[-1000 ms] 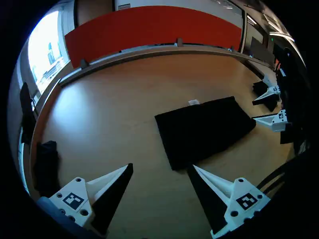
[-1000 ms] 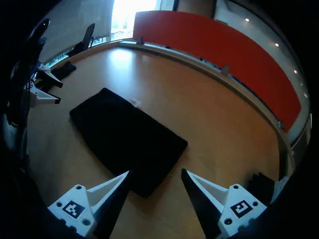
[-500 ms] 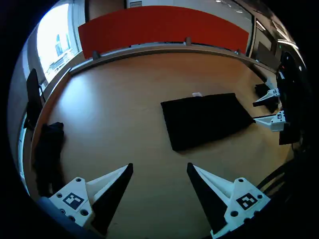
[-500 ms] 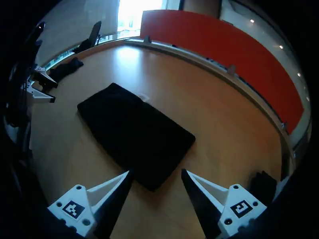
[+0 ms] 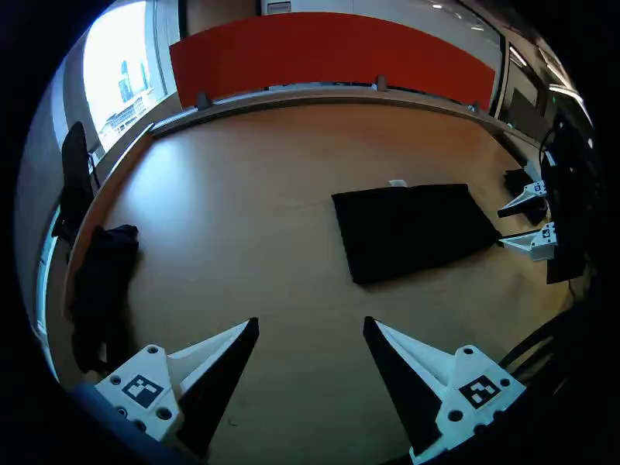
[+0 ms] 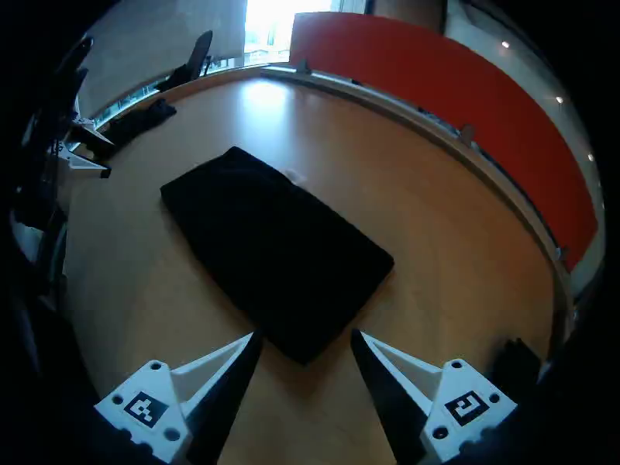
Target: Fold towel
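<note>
A black towel [image 5: 415, 229] lies flat as a folded rectangle on the wooden table [image 5: 248, 201]; in the right gripper view the towel [image 6: 275, 240] stretches from the centre toward the upper left. My left gripper [image 5: 310, 333] is open above bare table, well short of the towel's near left corner. My right gripper [image 6: 304, 345] is open, its tips just short of the towel's near corner, with nothing between the fingers. The right gripper [image 5: 523, 225] appears far off at the towel's right end, and the left gripper [image 6: 85, 143] far off at the left.
A small white tag [image 5: 397, 184] lies at the towel's far edge. A dark garment [image 5: 101, 279] lies at the table's left edge, and another dark item [image 6: 515, 356] near the right edge. A red partition [image 5: 333, 50] runs along the table's far side.
My left gripper has drawn back and swung left, so the towel sits farther away and to the right. My right gripper has shifted slightly; the towel's near corner is a little farther ahead of its tips.
</note>
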`<state>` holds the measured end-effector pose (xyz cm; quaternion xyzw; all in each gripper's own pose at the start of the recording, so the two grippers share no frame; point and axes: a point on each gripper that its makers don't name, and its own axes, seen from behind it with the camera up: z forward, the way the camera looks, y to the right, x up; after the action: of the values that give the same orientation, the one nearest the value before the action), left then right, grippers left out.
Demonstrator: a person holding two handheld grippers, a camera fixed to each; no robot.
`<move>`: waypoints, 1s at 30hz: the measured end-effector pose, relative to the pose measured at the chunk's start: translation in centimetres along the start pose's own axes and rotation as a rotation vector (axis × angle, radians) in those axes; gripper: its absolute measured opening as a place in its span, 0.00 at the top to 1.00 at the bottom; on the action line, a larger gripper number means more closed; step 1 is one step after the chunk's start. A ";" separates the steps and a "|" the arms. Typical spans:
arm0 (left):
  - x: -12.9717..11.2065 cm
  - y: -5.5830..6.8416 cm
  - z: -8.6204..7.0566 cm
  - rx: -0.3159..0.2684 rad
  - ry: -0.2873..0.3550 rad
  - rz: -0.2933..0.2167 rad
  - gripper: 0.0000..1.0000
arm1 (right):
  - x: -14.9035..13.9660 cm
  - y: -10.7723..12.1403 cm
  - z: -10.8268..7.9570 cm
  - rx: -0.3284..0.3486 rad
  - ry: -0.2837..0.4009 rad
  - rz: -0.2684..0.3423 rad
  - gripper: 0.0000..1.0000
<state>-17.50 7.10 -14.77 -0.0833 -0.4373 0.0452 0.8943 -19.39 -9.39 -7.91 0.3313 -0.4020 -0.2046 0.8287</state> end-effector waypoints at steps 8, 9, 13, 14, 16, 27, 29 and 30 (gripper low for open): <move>-0.4 -0.8 -0.3 0.010 -0.002 -0.016 0.00 | -1.6 -0.1 0.1 0.036 -0.058 -0.013 0.41; -0.5 -0.9 -0.3 0.012 -0.002 -0.017 0.00 | -1.8 -0.2 0.1 0.042 -0.064 -0.013 0.43; -0.5 -1.2 -0.3 0.016 -0.003 -0.018 0.00 | -1.9 -0.2 0.1 0.056 -0.067 -0.008 0.46; -0.5 -1.3 -0.3 0.017 -0.003 -0.019 0.00 | -1.9 -0.1 0.2 0.056 -0.067 -0.006 0.46; -0.5 -1.3 -0.3 0.017 -0.004 -0.019 0.00 | -1.9 -0.1 0.3 0.058 -0.068 -0.006 0.46; -0.6 -1.5 -0.2 0.019 -0.004 -0.017 0.00 | -2.2 -0.5 0.6 0.085 -0.080 -0.008 0.76; -0.7 -1.6 -0.1 0.020 -0.005 -0.019 0.00 | -2.2 -0.5 0.6 0.088 -0.080 -0.005 0.82; -0.7 -1.6 -0.1 0.020 -0.005 -0.020 0.00 | -2.2 -0.5 0.5 0.089 -0.080 -0.003 0.86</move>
<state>-17.80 5.41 -15.06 -0.0697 -0.4397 0.0410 0.8945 -21.17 -8.62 -9.21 0.3601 -0.4429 -0.2009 0.7962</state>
